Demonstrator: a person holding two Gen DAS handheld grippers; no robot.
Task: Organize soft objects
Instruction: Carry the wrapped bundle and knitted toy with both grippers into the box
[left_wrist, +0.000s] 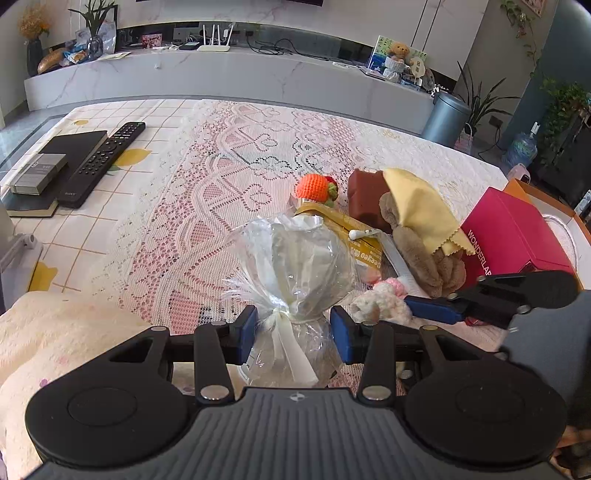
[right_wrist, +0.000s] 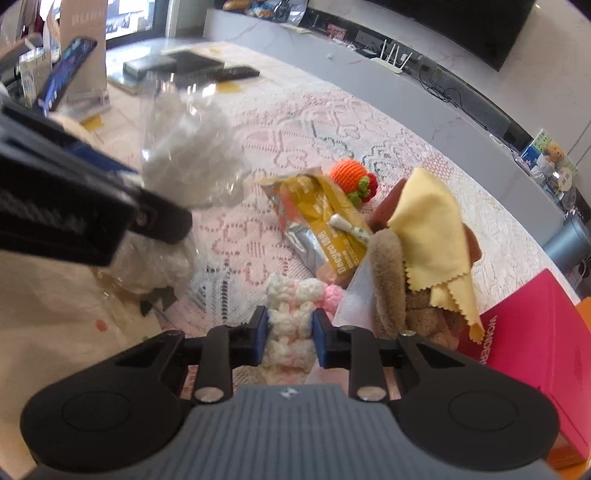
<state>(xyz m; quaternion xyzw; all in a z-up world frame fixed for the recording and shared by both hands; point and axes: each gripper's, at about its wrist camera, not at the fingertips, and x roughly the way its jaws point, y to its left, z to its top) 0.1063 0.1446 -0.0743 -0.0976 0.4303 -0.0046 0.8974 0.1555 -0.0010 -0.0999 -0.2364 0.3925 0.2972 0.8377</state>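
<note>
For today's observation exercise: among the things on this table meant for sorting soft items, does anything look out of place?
Yes. A yellow foil sachet, crumpled and lying askew, sits among the soft toys with a small white stick on it. Neither is soft. A yellow cloth is draped over the brown plush, half hiding it.

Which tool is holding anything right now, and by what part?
Right tool pinches the white-and-pink knitted piece at its near end. Left tool straddles the clear bag at its ribbon-tied neck, not visibly squeezing it.
</note>
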